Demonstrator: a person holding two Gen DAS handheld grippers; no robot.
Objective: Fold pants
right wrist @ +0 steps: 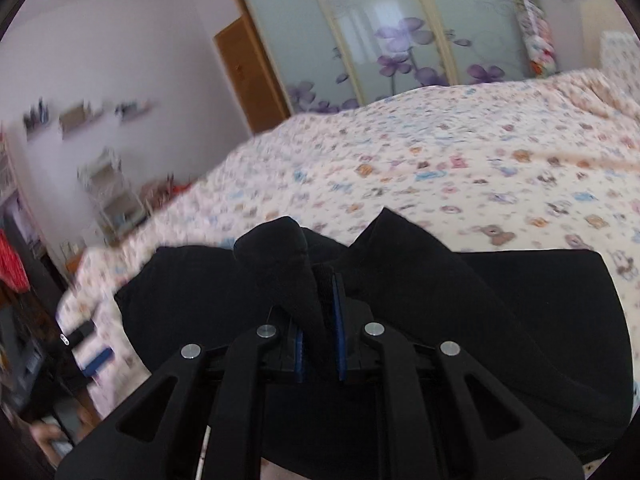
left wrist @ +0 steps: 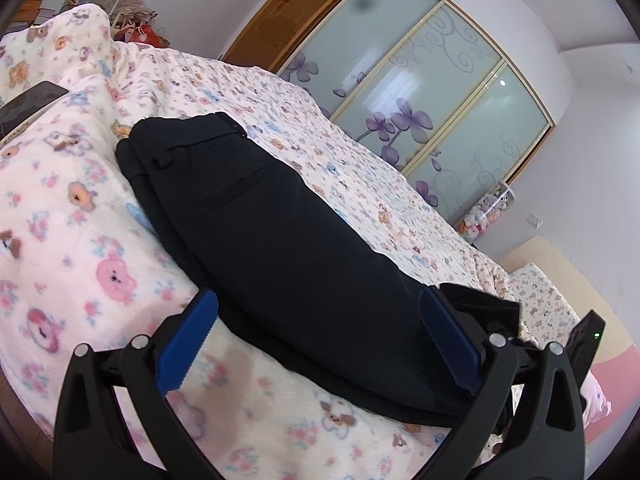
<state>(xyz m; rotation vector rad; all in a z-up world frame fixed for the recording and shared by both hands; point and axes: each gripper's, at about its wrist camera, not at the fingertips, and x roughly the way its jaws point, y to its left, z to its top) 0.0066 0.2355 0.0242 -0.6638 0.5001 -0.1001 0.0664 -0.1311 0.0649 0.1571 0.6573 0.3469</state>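
Observation:
The black pants (left wrist: 280,236) lie folded lengthwise on the bear-print bed (left wrist: 360,152), waistband at the far end. My left gripper (left wrist: 320,344) is open, its blue-padded fingers (left wrist: 188,344) spread on either side of the near end of the pants, holding nothing. In the right wrist view the pants (right wrist: 460,312) fill the lower frame. My right gripper (right wrist: 320,320) is shut on a bunched fold of the black fabric, which sticks up between the blue pads. The view is blurred by motion.
A fluffy bear-print blanket (left wrist: 68,216) lies left of the pants with a dark phone (left wrist: 28,104) on it. Sliding wardrobe doors with purple flowers (left wrist: 420,92) stand behind the bed. A shelf unit (right wrist: 112,196) and clutter stand at the bed's left side.

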